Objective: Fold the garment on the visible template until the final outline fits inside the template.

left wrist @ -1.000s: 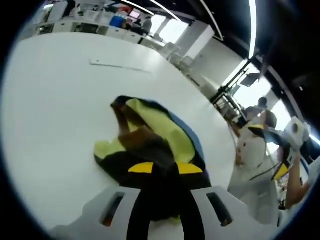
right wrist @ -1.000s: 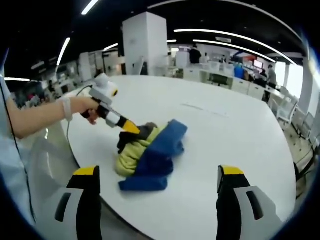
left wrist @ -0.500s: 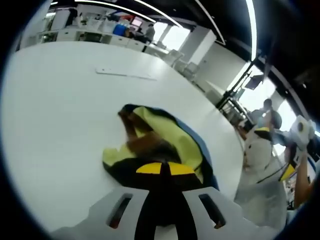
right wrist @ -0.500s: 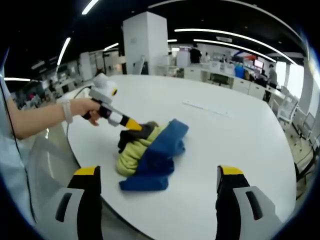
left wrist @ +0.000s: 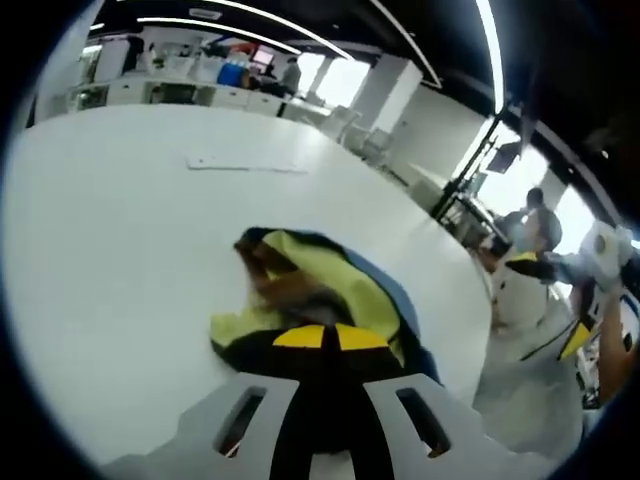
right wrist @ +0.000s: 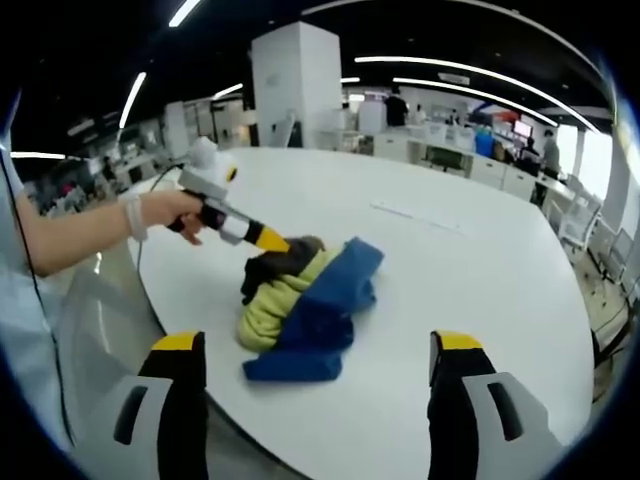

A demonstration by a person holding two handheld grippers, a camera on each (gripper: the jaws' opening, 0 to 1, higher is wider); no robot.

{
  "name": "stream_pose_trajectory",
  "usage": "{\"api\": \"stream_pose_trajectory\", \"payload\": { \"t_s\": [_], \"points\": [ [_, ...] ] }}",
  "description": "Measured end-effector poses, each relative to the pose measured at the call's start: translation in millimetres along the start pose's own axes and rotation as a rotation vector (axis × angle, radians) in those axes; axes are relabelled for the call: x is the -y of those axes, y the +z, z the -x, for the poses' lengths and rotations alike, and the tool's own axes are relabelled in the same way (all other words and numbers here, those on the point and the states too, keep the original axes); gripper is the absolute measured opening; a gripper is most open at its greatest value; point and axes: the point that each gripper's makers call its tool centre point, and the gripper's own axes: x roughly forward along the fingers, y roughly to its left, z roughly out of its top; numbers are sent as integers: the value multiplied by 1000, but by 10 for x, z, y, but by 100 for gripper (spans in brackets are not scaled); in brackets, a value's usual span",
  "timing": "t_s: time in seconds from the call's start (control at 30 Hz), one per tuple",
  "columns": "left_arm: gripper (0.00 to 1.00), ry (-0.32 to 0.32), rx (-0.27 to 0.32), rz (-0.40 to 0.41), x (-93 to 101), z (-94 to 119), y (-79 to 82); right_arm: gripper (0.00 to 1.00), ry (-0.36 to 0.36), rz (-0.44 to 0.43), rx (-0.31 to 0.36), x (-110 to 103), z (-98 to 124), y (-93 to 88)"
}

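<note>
Garment bunched on white round table, open-plan office, left gripper pinching garment, right gripper wide apart.

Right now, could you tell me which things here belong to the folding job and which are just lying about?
Job:
garment
left gripper, shut on it
right gripper, open
table

Lying about:
flat strip on the table
desks behind

1. The left gripper has its yellow-tipped jaws pressed together on the dark near edge of the garment.
2. The garment lies bunched on the white table, showing yellow-green, brown and blue folds.
3. A thin flat strip lies on the table, well beyond the garment.
4. A person stands at the right edge.
</note>
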Motion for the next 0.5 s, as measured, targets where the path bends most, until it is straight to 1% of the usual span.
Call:
{"api": "stream_pose_trajectory", "payload": {
  "t_s": [0.13,0.27,0.5],
  "points": [
    [0,10,7,-33,10,52,51,90,4,3,0,-21,-14,4],
    [0,20,32,-78,25,125,147,89,13,7,3,-34,-28,18],
    [0,16,55,-107,71,236,239,87,21,8,1,-49,-63,13]
  ]
}}
